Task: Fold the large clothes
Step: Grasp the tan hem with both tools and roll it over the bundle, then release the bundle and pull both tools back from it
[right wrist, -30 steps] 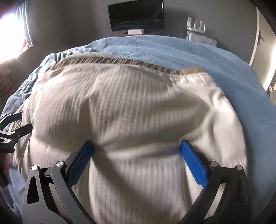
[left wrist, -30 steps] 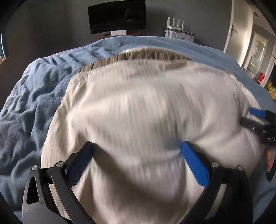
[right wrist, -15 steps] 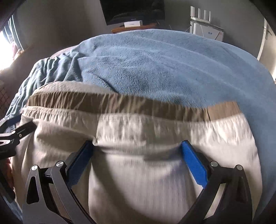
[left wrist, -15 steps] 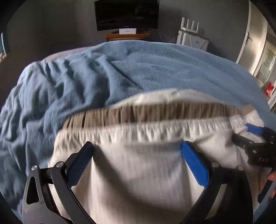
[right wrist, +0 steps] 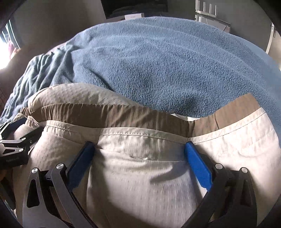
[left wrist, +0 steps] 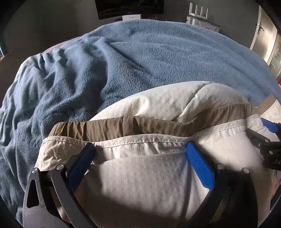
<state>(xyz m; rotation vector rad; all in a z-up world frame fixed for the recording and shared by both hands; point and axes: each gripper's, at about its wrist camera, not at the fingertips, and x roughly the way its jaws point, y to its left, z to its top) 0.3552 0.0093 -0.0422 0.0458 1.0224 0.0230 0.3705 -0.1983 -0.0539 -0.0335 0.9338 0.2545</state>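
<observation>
A large cream garment (left wrist: 140,184) with a brown waistband (left wrist: 123,128) lies on a blue fleece blanket (left wrist: 140,61). Its stitched hem sits just short of the waistband, doubled over a cream layer beneath. My left gripper (left wrist: 138,147) is open, its blue fingers spread wide, the tips tucked under the hem. At the right edge of the left wrist view is my right gripper (left wrist: 267,140). In the right wrist view the right gripper (right wrist: 140,146) is open in the same way on the garment (right wrist: 140,184), below the waistband (right wrist: 105,115). My left gripper (right wrist: 15,145) shows at the left edge there.
The blanket (right wrist: 166,61) covers the bed and is rumpled at the left. Beyond the bed are a dark screen (left wrist: 130,7), a white device with antennas (left wrist: 200,15) and a door (left wrist: 263,35). A bright window (right wrist: 5,43) is at the left.
Both grippers have moved forward with the cream fabric. The waistband, far off a second ago, now sits just beyond the fingertips, and much more blue blanket shows ahead.
</observation>
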